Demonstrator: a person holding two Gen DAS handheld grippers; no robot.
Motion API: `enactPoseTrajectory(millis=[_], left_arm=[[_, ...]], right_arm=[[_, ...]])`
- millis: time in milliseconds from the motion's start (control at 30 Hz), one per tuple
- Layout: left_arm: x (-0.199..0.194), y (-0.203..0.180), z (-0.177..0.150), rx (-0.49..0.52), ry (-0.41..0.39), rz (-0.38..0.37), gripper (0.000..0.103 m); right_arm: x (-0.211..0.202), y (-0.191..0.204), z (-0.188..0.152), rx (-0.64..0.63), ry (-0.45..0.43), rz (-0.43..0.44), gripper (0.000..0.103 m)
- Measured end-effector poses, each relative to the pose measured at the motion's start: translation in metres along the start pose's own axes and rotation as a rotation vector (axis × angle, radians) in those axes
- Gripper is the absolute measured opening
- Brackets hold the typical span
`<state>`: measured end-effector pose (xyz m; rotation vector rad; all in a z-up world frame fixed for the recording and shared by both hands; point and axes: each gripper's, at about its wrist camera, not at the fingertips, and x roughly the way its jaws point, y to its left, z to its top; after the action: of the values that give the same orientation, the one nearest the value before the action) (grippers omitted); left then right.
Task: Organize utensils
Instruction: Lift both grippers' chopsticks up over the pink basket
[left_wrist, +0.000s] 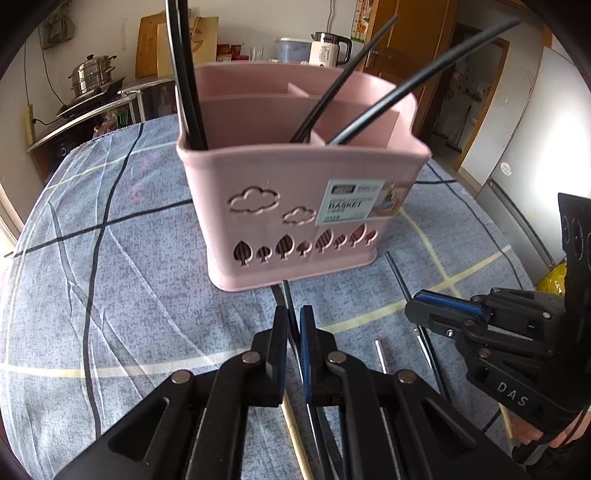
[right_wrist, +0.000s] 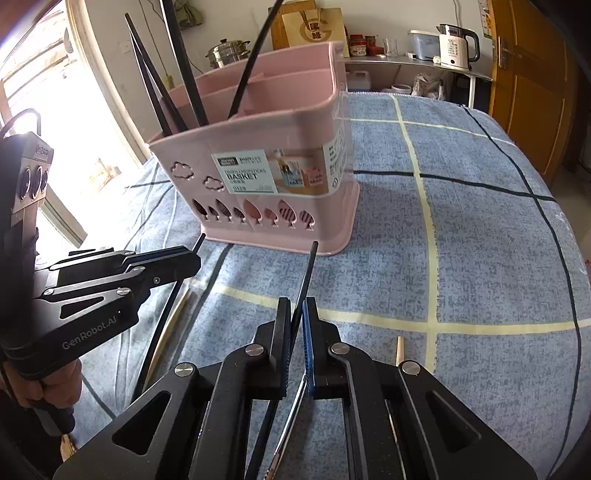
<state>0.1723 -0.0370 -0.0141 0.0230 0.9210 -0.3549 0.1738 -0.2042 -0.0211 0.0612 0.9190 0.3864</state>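
The left hand-held gripper (left_wrist: 294, 325) pinches a black chopstick (left_wrist: 285, 291). The right hand-held gripper (right_wrist: 295, 317) pinches a second black chopstick (right_wrist: 307, 273). Both point toward the pink basket (left_wrist: 295, 192) on the checked surface (left_wrist: 129, 295).

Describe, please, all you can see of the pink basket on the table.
The pink basket looks like matte plastic, with inner dividers, cloud and tree-shaped cutouts and a printed label on its front wall. It stands upright on the blue checked tablecloth. Several black chopsticks lean inside its compartments. Neither hand-held gripper touches it.
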Motion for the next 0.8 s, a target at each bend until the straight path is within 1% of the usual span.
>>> enactPoseTrajectory(millis=[233, 367, 467, 600, 800], left_arm=[[-0.065, -0.002, 0.019, -0.01, -0.147, -0.062, 0.006], [-0.098, -0.004, 0.028, -0.001, -0.224, -0.084, 0.005], [-0.118, -0.004, 0.033, 0.009, -0.276, -0.085, 0.005], [-0.135, -0.004, 0.037, 0.023, -0.317, -0.08, 0.005], [-0.147, -0.008, 0.039, 0.039, -0.343, -0.078, 0.005]], right_arm=[[-0.051, 0.014, 0.014, -0.024, -0.136, 0.038, 0.005], [-0.079, 0.021, 0.022, -0.042, -0.212, 0.046, 0.005], [-0.097, 0.025, 0.026, -0.058, -0.264, 0.047, 0.005], [-0.114, 0.026, 0.031, -0.071, -0.315, 0.038, 0.005], [-0.123, 0.022, 0.035, -0.072, -0.345, 0.032, 0.004]])
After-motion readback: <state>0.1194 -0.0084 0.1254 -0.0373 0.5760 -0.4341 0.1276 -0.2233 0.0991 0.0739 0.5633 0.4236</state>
